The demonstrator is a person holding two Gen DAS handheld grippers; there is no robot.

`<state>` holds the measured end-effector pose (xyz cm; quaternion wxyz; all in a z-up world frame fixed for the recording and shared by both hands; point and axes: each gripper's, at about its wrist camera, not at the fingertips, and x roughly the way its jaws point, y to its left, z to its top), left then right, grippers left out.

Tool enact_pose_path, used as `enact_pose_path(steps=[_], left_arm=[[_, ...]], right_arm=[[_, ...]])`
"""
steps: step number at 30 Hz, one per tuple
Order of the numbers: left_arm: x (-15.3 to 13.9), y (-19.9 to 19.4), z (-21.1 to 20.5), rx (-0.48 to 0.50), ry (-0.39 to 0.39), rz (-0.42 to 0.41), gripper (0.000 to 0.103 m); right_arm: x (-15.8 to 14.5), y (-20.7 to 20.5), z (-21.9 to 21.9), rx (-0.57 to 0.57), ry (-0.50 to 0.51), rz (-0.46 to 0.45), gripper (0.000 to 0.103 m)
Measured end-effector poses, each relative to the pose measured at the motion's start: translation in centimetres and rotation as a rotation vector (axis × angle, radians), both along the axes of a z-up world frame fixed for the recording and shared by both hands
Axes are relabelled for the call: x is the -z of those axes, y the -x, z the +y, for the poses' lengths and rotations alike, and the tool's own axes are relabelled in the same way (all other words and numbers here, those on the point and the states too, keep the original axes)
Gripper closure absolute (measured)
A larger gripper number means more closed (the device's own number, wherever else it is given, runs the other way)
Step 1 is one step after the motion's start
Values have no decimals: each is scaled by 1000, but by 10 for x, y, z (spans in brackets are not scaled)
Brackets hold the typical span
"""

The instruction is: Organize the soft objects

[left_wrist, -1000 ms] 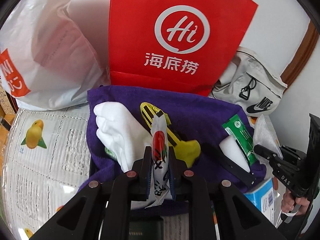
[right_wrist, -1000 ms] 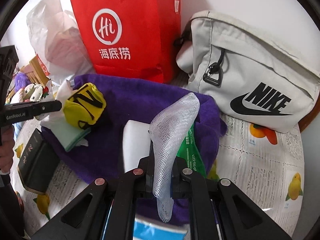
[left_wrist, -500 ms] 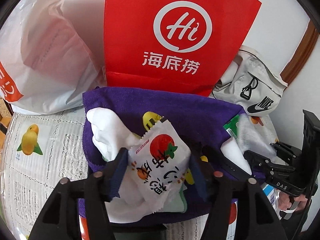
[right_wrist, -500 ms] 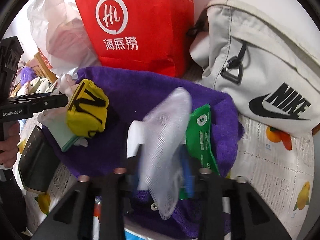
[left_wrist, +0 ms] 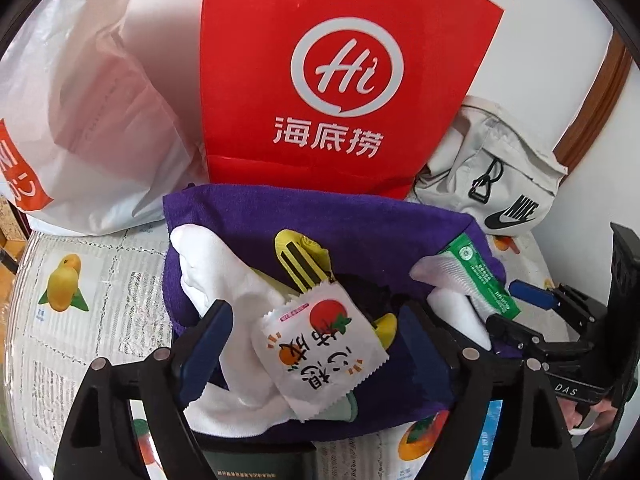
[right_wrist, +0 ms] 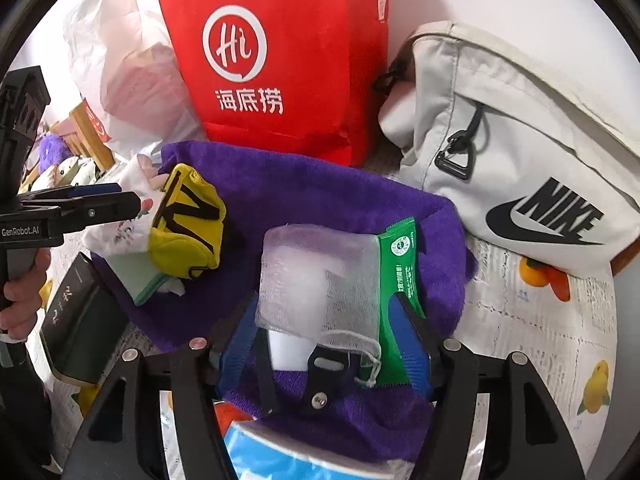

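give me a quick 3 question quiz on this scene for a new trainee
1. True or false: the left gripper is clamped on the snack packet.
2. What lies on top of the white block in the right wrist view? A) the yellow sock B) the mesh bag C) the green packet
3. Fill in: the soft things lie on a ______ towel.

Key
1. False. Its jaws are opening and the packet lies loose between them on the white sock.
2. B. The mesh bag covers it, between the opening jaws of the right gripper; the green packet lies beside it.
3. Purple; see the purple towel.
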<state>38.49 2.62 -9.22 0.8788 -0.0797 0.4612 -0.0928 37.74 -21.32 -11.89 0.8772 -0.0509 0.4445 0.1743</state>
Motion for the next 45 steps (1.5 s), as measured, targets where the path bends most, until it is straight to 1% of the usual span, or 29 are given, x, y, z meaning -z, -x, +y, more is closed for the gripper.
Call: enact_pose_path(steps=[5,7,10,12,14,18,26,27,30,31,32,33,34,36,38,40,42,45], left_arm=[[-13,15,2,-14,-14,-22,18],[-18,23,4,-24,-16,-31,18],[-29,40,6,-39,-18,-48,18],[-35,54,7,-49,-21,-59,18],[-40,70,7,-64,-40,-55,18],[-48,102,9,-78,-50,-55,18],[-71,174,14,-100,-60,-109,18],[-74,181,15,-104,-64,-114,18],[-80,206,16,-107,-55,-133,18],[-81,213,16,-107,-52,-137,16],[-83,223,15,-107,-50,-145,14],[-83,228,14,-108,-51,-150,10],[-85,236,13,-113,-53,-156,5],[-87,253,10,-113,-61,-170,0],[-88,266,5,-110,-80,-176,0],[-89,279,0,-109,-99,-180,0],[-88,289,-3,-110,-101,-181,0],[-87,304,-5,-121,-91,-185,0]], right_arm=[[-17,20,-5,43,7,-36,35],[-25,32,-6,56,1,-55,27],[-38,50,-4,81,12,-80,23],[-46,63,-3,96,16,-97,23],[-52,77,-1,108,14,-107,23],[-67,108,5,148,13,-134,23],[-88,168,18,174,-20,-150,23],[-90,177,18,177,-28,-155,22],[-96,202,18,199,-46,-184,13],[-98,211,17,206,-51,-192,9],[-99,217,17,211,-53,-199,7],[-100,226,17,217,-49,-207,5],[-101,233,17,225,-37,-214,4],[-102,247,18,244,-7,-234,2],[-102,260,16,263,0,-237,1],[-99,270,13,272,-18,-224,1],[-97,280,11,287,-22,-215,1],[-95,297,9,318,13,-230,1]])
